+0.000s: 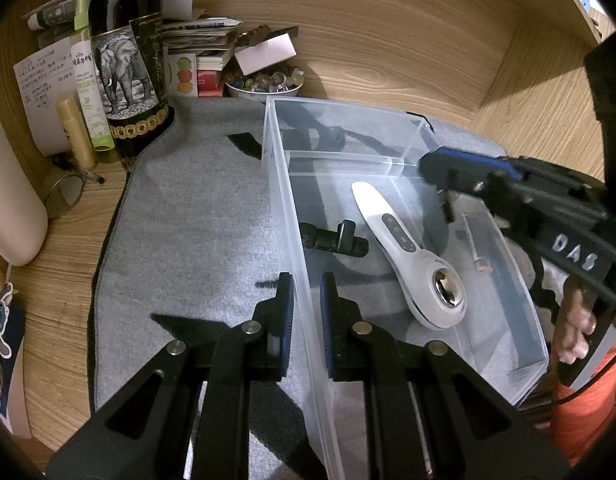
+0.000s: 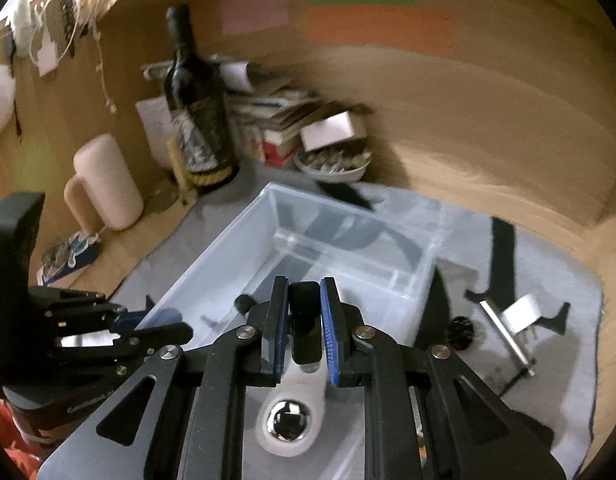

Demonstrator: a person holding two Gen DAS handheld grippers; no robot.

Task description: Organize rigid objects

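Left wrist view: one clear plastic bin (image 1: 388, 152) on one grey mat (image 1: 196, 220); inside, one white handheld device (image 1: 404, 256) with button row and shiny round head, plus one small black clip-like piece (image 1: 336, 238) against the bin wall. Left gripper (image 1: 307, 304) clamped on the bin's near wall. Right gripper (image 2: 304, 312) clamped on a small black block (image 2: 305, 320), poised above the bin. One wine bottle (image 1: 126, 60) beyond.

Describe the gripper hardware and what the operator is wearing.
Both the left gripper and right gripper are black linkage frames with silver pivot pins and blue ribbed pads on the jaws. The right one carries white "DAS" lettering and a black cable. An orange garment shows beside it.
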